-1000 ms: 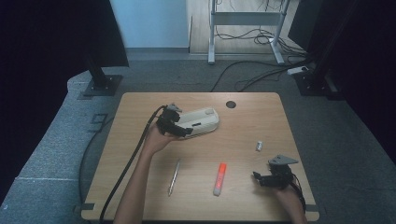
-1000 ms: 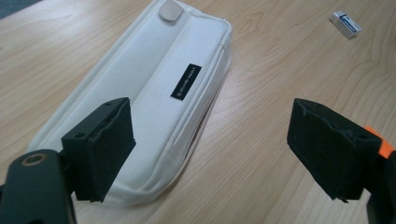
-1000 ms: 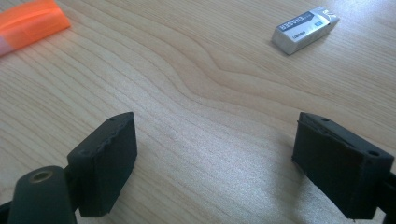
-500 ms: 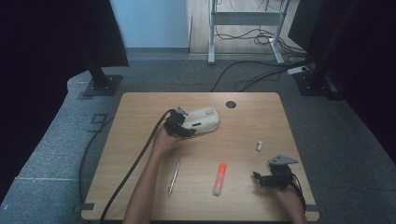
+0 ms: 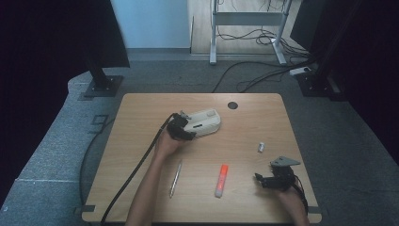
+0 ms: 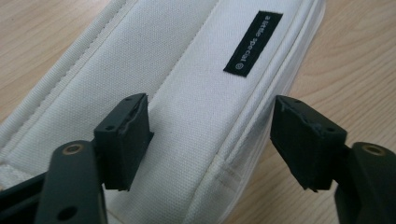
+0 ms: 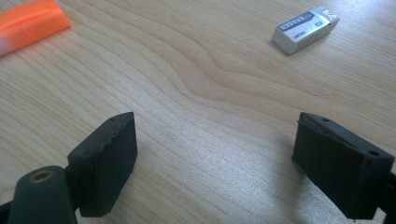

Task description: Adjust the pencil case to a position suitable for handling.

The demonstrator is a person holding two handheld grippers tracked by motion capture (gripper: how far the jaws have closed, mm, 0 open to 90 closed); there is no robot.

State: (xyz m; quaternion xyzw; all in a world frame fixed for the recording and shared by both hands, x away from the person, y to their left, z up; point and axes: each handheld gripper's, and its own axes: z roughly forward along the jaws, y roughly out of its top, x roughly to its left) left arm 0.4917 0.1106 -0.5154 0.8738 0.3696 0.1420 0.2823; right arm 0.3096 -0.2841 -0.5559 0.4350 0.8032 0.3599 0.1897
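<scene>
White canvas marks the pencil case (image 5: pixel 203 123), which lies on the wooden bench (image 5: pixel 141 113) a little behind its middle, a small black label (image 6: pixel 252 43) sewn on its top. The left gripper (image 5: pixel 182 128) is at the case's near-left end. In the left gripper view its two black fingers (image 6: pixel 122 140) straddle the case's edge; they have just been closing, with the case between them, yet the right-hand finger stands clear of the fabric over bare wood, so nothing is clamped. The right gripper (image 5: pixel 275 179) rests near the bench's front right corner, its fingers (image 7: pixel 105 161) spread apart over bare wood. An orange marker (image 5: pixel 221 180) and a silver pen (image 5: pixel 175 178) lie between the two hands, and a small eraser (image 5: pixel 261 147) lies just behind the right gripper.
</scene>
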